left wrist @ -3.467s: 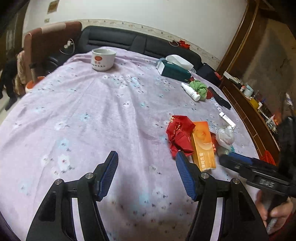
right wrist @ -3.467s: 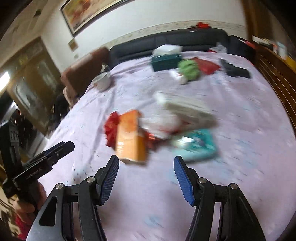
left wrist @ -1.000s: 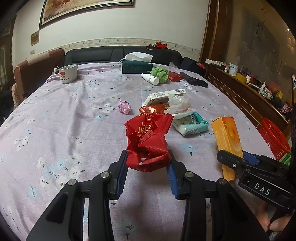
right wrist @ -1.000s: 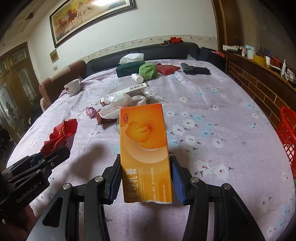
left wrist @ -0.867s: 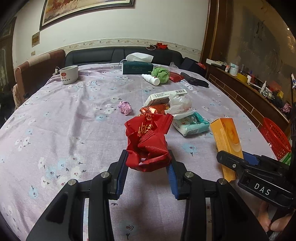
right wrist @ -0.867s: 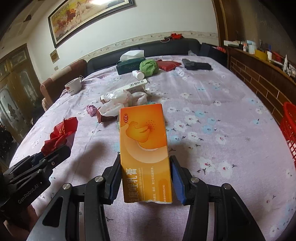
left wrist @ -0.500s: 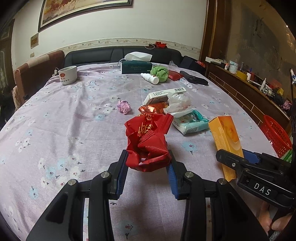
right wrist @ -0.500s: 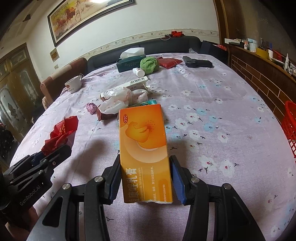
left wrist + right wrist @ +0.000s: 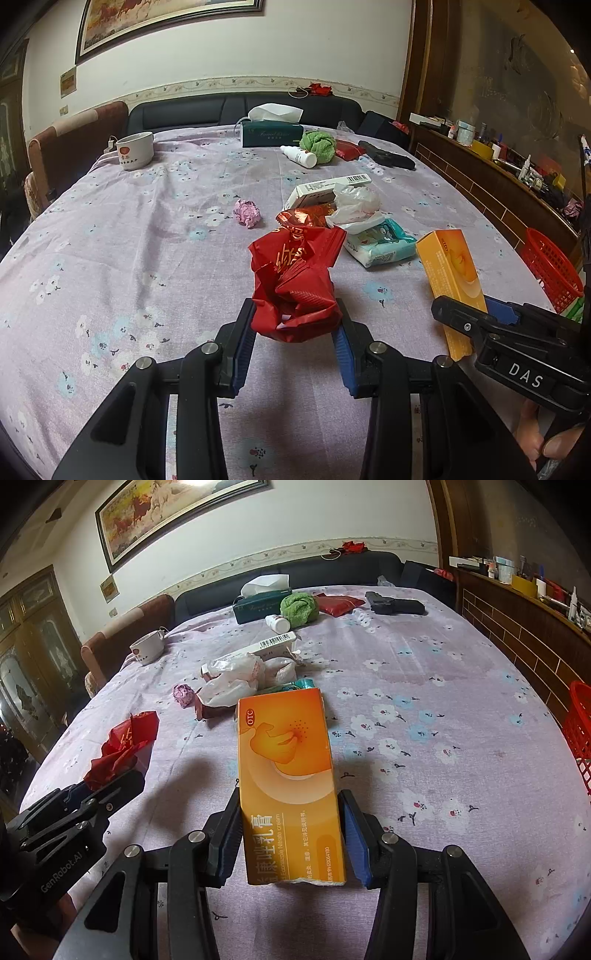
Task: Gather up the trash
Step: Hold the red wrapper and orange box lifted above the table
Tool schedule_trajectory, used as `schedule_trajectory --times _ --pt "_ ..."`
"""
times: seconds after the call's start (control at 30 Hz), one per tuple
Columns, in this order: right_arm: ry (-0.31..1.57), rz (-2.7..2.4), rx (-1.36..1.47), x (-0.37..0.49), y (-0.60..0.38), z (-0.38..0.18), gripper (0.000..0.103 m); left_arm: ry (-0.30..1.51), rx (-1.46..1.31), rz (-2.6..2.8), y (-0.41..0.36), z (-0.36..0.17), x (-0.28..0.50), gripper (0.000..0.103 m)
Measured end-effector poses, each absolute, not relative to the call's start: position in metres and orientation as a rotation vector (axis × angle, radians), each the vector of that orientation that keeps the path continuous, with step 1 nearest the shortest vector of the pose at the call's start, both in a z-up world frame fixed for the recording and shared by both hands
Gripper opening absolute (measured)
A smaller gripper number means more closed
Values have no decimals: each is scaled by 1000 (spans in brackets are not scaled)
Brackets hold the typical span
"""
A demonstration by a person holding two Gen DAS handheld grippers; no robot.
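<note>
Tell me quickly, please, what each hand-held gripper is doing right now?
Left hand-held gripper: closed on the red wrapper, held above the table.
Right hand-held gripper: closed on the orange box, held above the table.

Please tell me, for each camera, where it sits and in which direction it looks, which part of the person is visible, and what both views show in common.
Left wrist: sits on the left gripper, looks along its fingers over the table; red wrapper clamped; right gripper and a hand show.
Right wrist: sits on the right gripper, same direction; orange box clamped; left gripper at the left edge.
Shared: tissue box, cup, red basket.
</note>
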State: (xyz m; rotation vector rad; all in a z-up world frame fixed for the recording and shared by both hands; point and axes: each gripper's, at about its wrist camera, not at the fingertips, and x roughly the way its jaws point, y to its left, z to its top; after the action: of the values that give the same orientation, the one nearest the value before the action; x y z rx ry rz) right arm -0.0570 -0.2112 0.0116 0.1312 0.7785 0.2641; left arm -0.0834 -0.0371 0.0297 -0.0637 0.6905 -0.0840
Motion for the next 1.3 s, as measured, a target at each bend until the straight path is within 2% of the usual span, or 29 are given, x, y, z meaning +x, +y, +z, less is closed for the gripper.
schedule_trajectory --times 1.3 --pt "772 262 134 -59 -209 17 53 709 -78 -126 -36 29 -83 38"
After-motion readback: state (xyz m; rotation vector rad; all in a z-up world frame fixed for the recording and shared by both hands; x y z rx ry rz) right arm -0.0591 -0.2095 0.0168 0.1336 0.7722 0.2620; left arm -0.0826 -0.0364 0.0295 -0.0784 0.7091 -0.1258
